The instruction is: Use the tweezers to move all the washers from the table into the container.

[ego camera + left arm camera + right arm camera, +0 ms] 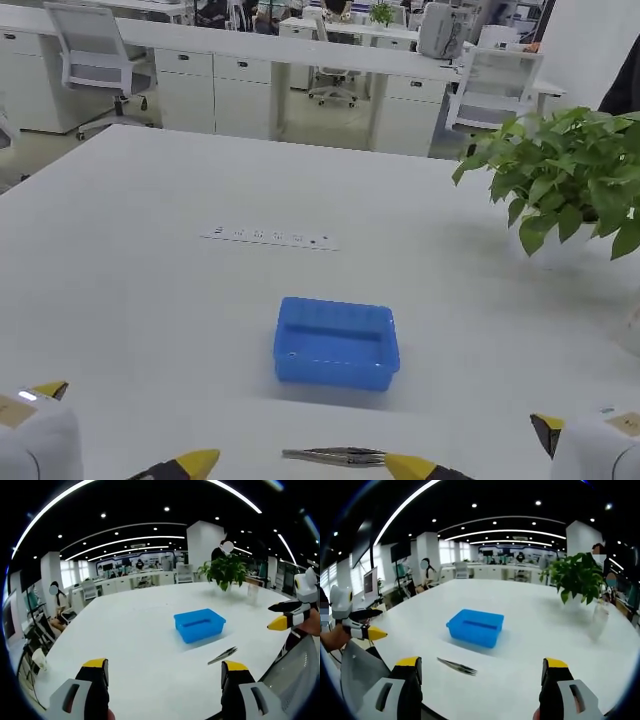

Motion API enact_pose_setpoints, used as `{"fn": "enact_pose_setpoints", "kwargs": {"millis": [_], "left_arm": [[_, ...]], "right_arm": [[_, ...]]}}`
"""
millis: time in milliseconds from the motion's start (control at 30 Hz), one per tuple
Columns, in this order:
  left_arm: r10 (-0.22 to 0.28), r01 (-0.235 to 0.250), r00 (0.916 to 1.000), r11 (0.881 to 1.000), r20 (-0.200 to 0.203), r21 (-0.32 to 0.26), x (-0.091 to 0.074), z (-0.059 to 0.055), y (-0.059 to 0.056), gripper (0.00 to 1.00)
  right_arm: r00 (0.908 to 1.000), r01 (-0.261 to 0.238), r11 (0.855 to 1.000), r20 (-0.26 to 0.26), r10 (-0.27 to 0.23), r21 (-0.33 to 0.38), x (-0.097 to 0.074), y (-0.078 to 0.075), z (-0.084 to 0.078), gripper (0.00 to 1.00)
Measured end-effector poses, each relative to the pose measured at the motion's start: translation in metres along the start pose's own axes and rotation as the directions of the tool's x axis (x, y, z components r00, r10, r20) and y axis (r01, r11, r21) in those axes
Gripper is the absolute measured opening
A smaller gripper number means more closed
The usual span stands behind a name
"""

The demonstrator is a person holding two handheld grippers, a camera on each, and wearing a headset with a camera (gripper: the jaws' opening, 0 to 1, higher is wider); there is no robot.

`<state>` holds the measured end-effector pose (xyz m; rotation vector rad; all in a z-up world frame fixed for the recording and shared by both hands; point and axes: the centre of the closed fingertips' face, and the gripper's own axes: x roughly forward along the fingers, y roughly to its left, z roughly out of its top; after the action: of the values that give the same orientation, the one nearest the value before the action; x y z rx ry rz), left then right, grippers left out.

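Observation:
A blue rectangular container (336, 343) sits open-topped on the white table, in front of me. Metal tweezers (335, 456) lie flat on the table between the container and the near edge. My left gripper (122, 425) hovers at the lower left, open, nothing between its yellow-tipped jaws. At the lower right my right gripper (478, 448) is open too, and holds nothing. In the left gripper view, the tweezers (222, 655) lie just ahead of the right jaw, short of the container (200, 624). From the right gripper view, the tweezers (457, 666) lie near the left jaw, in front of the container (475, 626).
A potted green plant (570, 180) stands at the table's right side. A flush power-socket strip (268, 237) is set into the table beyond the container. A clear glass (598, 620) stands near the plant. Desks and chairs fill the room behind.

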<state>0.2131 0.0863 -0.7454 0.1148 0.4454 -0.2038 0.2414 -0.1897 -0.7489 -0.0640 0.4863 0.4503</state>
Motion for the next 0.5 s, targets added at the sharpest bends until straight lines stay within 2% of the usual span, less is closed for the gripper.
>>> {"fn": "enact_pose_setpoints", "kwargs": {"millis": [500], "left_arm": [[-0.001, 0.001, 1.0000, 1.000, 0.010, -0.007, 0.000, 0.005, 0.003, 0.95]], "right_arm": [[0.9998, 0.003, 1.000, 0.021, -0.003, -0.004, -0.003, 0.000, 0.011, 0.99]]}}
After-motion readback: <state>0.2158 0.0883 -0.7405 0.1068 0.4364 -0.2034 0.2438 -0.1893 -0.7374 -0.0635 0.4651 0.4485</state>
